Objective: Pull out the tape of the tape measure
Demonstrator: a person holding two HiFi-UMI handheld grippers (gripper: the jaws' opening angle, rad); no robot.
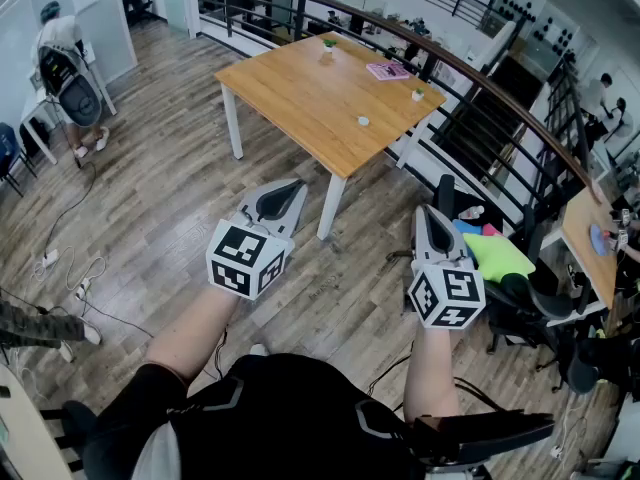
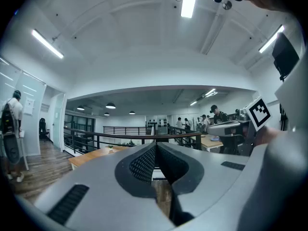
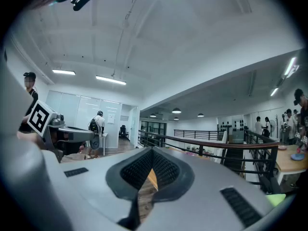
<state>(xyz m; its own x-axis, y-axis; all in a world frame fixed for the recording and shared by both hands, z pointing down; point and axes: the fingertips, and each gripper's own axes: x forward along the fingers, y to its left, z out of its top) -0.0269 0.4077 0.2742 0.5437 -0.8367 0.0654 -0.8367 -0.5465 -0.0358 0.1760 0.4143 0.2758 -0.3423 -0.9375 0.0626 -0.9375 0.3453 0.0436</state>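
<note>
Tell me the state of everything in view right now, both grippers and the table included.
left gripper: shut, nothing between its jaws.
right gripper: shut, nothing between its jaws.
wooden table: upright, a few small things on top.
pink flat thing: lying on the table near its far edge.

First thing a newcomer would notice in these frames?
The two marker-cubed claws held out low in the head view: left claw and right claw, both shut and empty. Beyond them stands a wooden table with a few small items, on a plank floor beside a dark railing.
</note>
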